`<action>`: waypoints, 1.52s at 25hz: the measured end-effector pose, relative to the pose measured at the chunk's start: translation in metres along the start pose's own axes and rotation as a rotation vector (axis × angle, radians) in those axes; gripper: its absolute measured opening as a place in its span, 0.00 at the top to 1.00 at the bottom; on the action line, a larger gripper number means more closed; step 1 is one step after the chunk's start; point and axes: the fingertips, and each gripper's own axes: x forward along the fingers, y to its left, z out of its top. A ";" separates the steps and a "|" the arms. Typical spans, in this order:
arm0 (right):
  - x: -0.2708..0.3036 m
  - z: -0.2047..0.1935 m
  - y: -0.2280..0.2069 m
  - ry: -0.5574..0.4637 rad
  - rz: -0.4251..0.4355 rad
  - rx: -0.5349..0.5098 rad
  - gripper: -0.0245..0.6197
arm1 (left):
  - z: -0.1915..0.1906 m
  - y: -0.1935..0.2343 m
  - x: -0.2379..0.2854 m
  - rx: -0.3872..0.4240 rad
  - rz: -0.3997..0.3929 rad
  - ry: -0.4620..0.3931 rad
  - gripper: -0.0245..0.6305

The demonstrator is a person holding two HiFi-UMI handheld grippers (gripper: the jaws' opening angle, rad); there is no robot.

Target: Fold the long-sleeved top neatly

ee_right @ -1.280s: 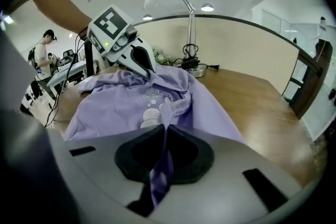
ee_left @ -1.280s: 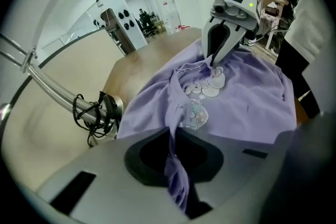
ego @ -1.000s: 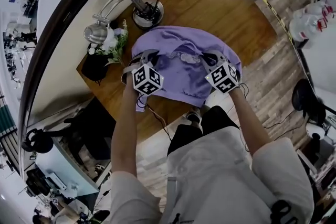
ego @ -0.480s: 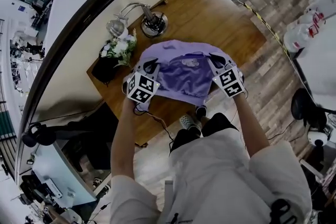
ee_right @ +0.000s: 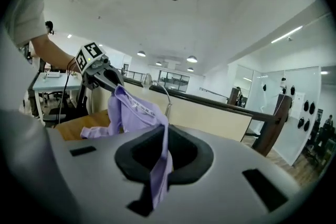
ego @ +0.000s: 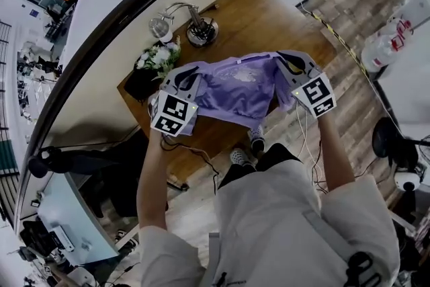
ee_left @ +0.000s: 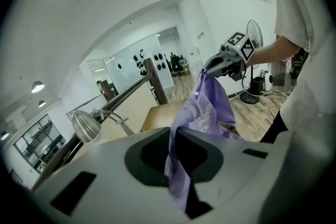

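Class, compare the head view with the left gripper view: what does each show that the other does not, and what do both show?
Head view only: the flowers and the person's shoes. Left gripper view only: a standing fan, and the left gripper with jaws shut on the purple top. Both: the purple top stretched between the grippers, the right gripper, the desk lamp and the wooden table.
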 end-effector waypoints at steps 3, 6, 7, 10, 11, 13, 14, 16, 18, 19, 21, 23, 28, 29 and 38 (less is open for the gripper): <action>-0.019 0.028 0.003 -0.066 0.015 -0.003 0.93 | 0.021 -0.002 -0.029 0.008 0.016 -0.040 0.91; -0.037 0.055 0.007 -0.124 0.006 -0.016 0.93 | 0.044 -0.006 -0.060 -0.018 0.034 -0.108 0.91; -0.042 0.064 0.008 -0.146 -0.005 -0.015 0.93 | 0.051 -0.007 -0.071 -0.040 0.035 -0.133 0.91; -0.058 0.088 0.013 -0.203 -0.039 -0.015 0.93 | 0.071 -0.014 -0.103 -0.113 0.020 -0.212 0.91; -0.064 0.096 0.014 -0.218 -0.046 -0.019 0.93 | 0.076 -0.017 -0.113 -0.129 0.015 -0.232 0.91; -0.075 0.110 0.018 -0.243 -0.052 -0.031 0.93 | 0.085 -0.024 -0.131 -0.140 0.011 -0.255 0.91; -0.082 0.117 0.021 -0.257 -0.054 -0.039 0.93 | 0.088 -0.028 -0.140 -0.137 0.014 -0.261 0.91; -0.093 0.130 0.027 -0.283 -0.063 -0.058 0.93 | 0.094 -0.034 -0.156 -0.136 0.028 -0.276 0.91; -0.104 0.142 0.034 -0.306 -0.074 -0.082 0.93 | 0.100 -0.038 -0.170 -0.155 0.056 -0.293 0.91; -0.109 0.147 0.036 -0.317 -0.074 -0.095 0.93 | 0.102 -0.039 -0.176 -0.165 0.074 -0.299 0.91; -0.115 0.157 0.041 -0.344 -0.056 -0.114 0.93 | 0.107 -0.043 -0.189 -0.176 0.115 -0.299 0.91; -0.122 0.166 0.043 -0.380 -0.028 -0.139 0.93 | 0.113 -0.047 -0.201 -0.170 0.156 -0.286 0.91; -0.141 0.170 0.042 -0.411 0.042 -0.196 0.93 | 0.131 -0.068 -0.216 -0.177 0.235 -0.254 0.91; -0.145 0.168 0.041 -0.406 0.064 -0.203 0.93 | 0.135 -0.073 -0.216 -0.180 0.254 -0.249 0.91; -0.198 0.160 0.017 -0.467 0.204 -0.241 0.93 | 0.180 -0.133 -0.214 -0.197 0.386 -0.219 0.91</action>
